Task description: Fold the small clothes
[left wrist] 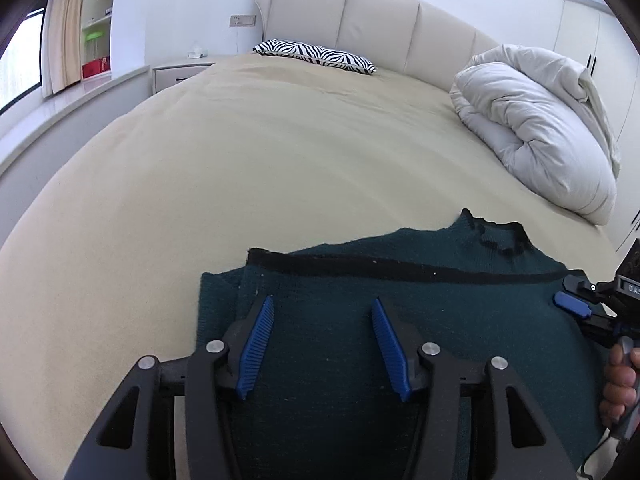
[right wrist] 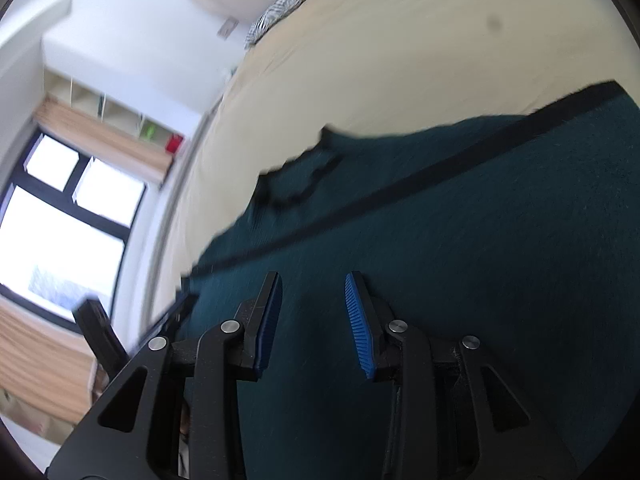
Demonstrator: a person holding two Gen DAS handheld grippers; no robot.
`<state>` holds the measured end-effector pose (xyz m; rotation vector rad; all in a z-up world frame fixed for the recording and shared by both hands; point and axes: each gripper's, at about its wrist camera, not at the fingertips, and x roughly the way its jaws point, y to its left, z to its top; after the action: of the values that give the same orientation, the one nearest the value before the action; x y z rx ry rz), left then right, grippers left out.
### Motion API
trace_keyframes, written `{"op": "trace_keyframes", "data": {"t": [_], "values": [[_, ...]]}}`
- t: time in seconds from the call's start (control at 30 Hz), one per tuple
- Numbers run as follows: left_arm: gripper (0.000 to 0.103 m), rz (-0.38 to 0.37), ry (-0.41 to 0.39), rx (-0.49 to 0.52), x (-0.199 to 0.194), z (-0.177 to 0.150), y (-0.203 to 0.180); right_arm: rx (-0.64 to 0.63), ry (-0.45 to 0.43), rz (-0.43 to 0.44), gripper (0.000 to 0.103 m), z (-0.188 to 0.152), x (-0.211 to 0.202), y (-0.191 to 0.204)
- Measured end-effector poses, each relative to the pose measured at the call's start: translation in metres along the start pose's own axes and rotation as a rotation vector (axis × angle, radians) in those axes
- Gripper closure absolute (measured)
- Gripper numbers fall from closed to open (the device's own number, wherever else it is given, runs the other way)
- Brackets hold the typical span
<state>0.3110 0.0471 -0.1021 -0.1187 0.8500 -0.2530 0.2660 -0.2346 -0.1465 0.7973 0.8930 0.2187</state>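
Both sets of blue-padded fingers are spread with nothing pinched between them: the left gripper [left wrist: 323, 344] hangs over the dark green knit sweater [left wrist: 360, 320] with a wide gap, and the right gripper [right wrist: 314, 320] has a narrower gap, also just above the cloth, no fabric caught in either pair as far as I can see. The right wrist view is smeared, so I can't say whether those pads brush the knit. The sweater lies flat on the bed [left wrist: 240, 160], already doubled over once by the look of it, with a black trim band [left wrist: 400, 270] running across it and the scalloped black collar [left wrist: 496, 236] on the headboard side of that band. My guess is it handles like any small woolly knit: light, floppy, a bit stretchy, fuzzy enough that ribbed pads won't slip, zero stiffness so whatever isn't held just droops. I'd grab at the outer edge or the corners on the side away from the collar, pinching all layers together, since a mid-panel pinch only lifts a tent. The white duvet [left wrist: 540, 128] is bundled well beyond the collar, out of the way.
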Motion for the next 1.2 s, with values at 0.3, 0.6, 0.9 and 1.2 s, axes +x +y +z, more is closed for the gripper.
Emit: {"op": "trace_keyframes", "data": {"t": [0.3,0.6,0.9,1.2], "values": [[0.048,-0.05,0.0,-0.03,0.003,-0.005,0.015,0.231,-0.251,0.082,0.1,0.029,-0.066,-0.111],[0.046,-0.01,0.0,0.002,0.007,-0.008,0.003,0.202,-0.39,-0.08,0.076,0.005,-0.132,-0.088],[0.046,0.012,0.001,0.018,0.009,-0.008,-0.001,-0.183,0.058,0.147,0.057,-0.088,-0.015,0.054],[0.046,0.013,-0.001,0.021,0.009,-0.008,-0.002,0.069,-0.089,0.179,0.068,-0.075,-0.075,-0.041]]}}
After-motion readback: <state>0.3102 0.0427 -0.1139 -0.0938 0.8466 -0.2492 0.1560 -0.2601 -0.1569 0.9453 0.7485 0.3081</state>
